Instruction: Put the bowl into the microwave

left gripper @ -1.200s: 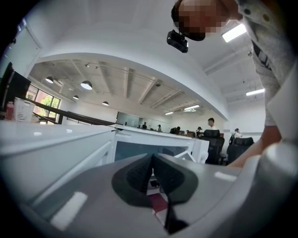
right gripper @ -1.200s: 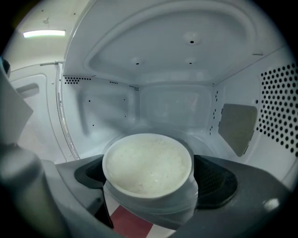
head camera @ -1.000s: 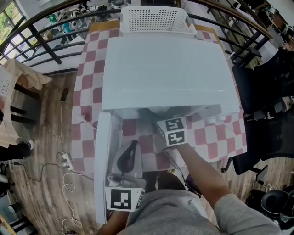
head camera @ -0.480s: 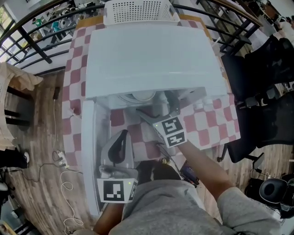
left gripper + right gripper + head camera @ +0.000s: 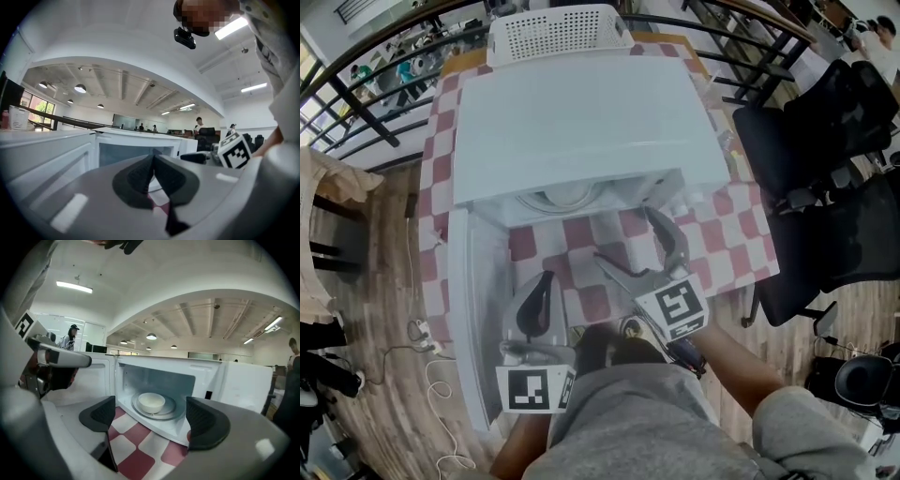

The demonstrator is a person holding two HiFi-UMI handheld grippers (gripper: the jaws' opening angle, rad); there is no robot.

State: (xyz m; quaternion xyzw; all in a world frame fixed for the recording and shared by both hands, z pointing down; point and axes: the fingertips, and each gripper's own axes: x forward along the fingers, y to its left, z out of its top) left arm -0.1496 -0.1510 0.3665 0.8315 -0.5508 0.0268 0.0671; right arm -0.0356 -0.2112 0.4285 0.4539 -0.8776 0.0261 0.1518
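The white bowl (image 5: 152,402) sits on the glass turntable inside the white microwave (image 5: 581,112); in the head view only the bowl's rim (image 5: 565,196) shows under the top edge. The microwave door (image 5: 473,309) hangs open to the left. My right gripper (image 5: 628,236) is over the checked cloth in front of the opening, clear of the bowl. Its jaws have just been closing a little but stand open with nothing between them (image 5: 152,418). My left gripper (image 5: 546,281) is beside the open door, shut and empty (image 5: 152,161).
A white perforated basket (image 5: 558,33) stands behind the microwave. The red-and-white checked tablecloth (image 5: 712,234) covers the table. Black office chairs (image 5: 825,187) stand to the right, a dark railing runs round the back, and cables (image 5: 422,337) lie on the wooden floor at left.
My right gripper has drawn back out of the microwave's opening toward me, empty. The bowl stays on the turntable. The left gripper has shifted slightly by the door.
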